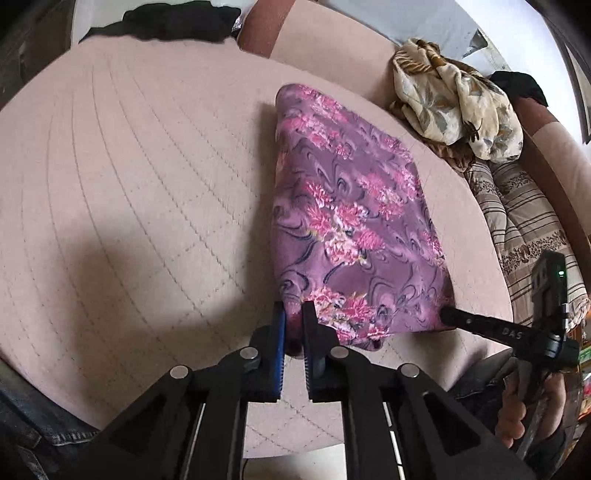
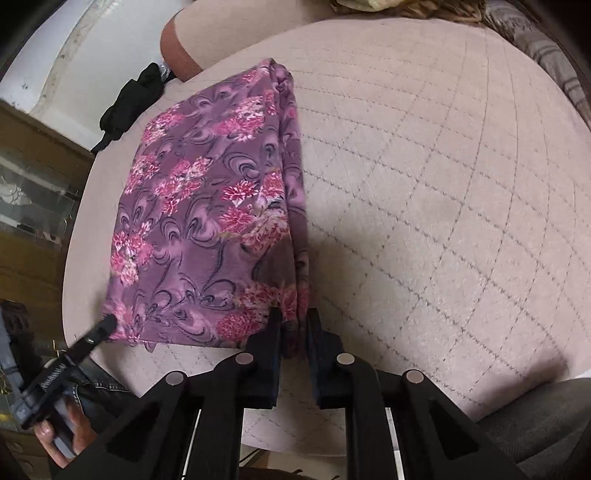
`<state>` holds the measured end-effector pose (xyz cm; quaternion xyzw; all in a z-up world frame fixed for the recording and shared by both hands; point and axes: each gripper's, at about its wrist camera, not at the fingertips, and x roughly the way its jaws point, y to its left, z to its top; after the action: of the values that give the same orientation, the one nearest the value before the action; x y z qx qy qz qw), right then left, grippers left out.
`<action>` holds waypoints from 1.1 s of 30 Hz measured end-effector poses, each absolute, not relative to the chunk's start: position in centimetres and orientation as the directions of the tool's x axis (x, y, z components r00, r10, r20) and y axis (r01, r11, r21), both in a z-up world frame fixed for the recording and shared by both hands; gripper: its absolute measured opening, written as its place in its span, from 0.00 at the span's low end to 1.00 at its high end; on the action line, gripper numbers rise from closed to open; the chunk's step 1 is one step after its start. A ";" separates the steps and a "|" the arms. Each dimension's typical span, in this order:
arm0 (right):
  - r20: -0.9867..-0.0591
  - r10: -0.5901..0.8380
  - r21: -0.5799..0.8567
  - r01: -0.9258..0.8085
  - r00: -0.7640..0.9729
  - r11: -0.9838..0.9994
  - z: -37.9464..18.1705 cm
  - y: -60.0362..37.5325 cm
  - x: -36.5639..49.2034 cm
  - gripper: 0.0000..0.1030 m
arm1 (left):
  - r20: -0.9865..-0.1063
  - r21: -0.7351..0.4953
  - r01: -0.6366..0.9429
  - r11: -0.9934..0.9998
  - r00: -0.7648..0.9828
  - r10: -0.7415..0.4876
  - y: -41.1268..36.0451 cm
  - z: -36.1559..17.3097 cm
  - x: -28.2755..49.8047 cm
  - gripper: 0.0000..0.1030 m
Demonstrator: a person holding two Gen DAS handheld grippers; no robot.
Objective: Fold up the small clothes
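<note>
A purple garment with pink flowers (image 1: 351, 218) lies folded in a long panel on the pink quilted surface (image 1: 129, 184). My left gripper (image 1: 294, 314) is shut on its near left corner. My right gripper (image 2: 294, 319) is shut on the near right corner, where several layers bunch along the folded edge (image 2: 291, 184). The right gripper also shows in the left wrist view (image 1: 448, 315) at the cloth's near right corner. The left gripper shows in the right wrist view (image 2: 109, 325) at the near left corner. The garment (image 2: 207, 206) lies flat away from me.
A crumpled cream floral cloth (image 1: 454, 99) and striped fabric (image 1: 517, 214) lie at the right edge. A black garment (image 1: 177, 22) lies at the far left. A brown bolster (image 1: 258, 29) sits at the back. A wooden cabinet (image 2: 33, 184) stands left of the surface.
</note>
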<state>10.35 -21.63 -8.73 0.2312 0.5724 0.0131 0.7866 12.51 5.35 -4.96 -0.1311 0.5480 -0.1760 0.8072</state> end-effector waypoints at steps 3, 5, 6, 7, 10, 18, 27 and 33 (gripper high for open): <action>-0.891 0.284 0.382 0.246 0.353 0.891 -8.2 -21.6 10.2 0.34 | -0.868 -0.370 0.121 0.921 0.308 -0.389 5.3 -5.9 12.5 0.23; -0.882 0.258 0.369 0.239 0.394 0.898 -7.0 -21.4 9.6 0.51 | -0.866 -0.333 0.139 0.932 0.347 -0.361 5.2 -4.8 11.7 0.36; -0.868 0.249 0.371 0.226 0.430 0.901 -6.1 -21.2 8.9 0.56 | -0.860 -0.311 0.152 0.938 0.376 -0.346 5.1 -3.9 11.0 0.41; -0.857 0.248 0.375 0.217 0.452 0.901 -5.4 -21.1 8.4 0.58 | -0.859 -0.278 0.154 0.948 0.402 -0.317 5.0 -3.4 10.3 0.52; -0.829 0.226 0.379 0.217 0.512 0.900 -3.6 -20.3 5.4 0.73 | -0.853 -0.169 0.144 0.975 0.474 -0.218 4.8 -1.7 7.6 0.71; -0.805 0.148 0.345 0.250 0.575 0.905 0.2 -19.0 -1.8 0.76 | -0.822 -0.028 0.166 0.986 0.558 -0.117 4.8 1.9 1.0 0.74; -0.721 0.009 0.213 0.209 0.693 0.954 9.7 -17.1 -5.4 0.81 | -0.735 0.002 0.159 0.987 0.670 -0.106 4.7 10.4 -1.1 0.79; -0.626 0.131 0.324 0.104 0.769 0.940 14.4 -16.6 -6.4 0.84 | -0.685 0.072 0.199 0.977 0.722 -0.097 5.4 15.8 -0.2 0.80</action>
<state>-6.37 -16.60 14.42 0.1726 0.3399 0.0071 0.9245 -0.23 5.40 15.84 0.0705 0.3641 -0.0800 0.9252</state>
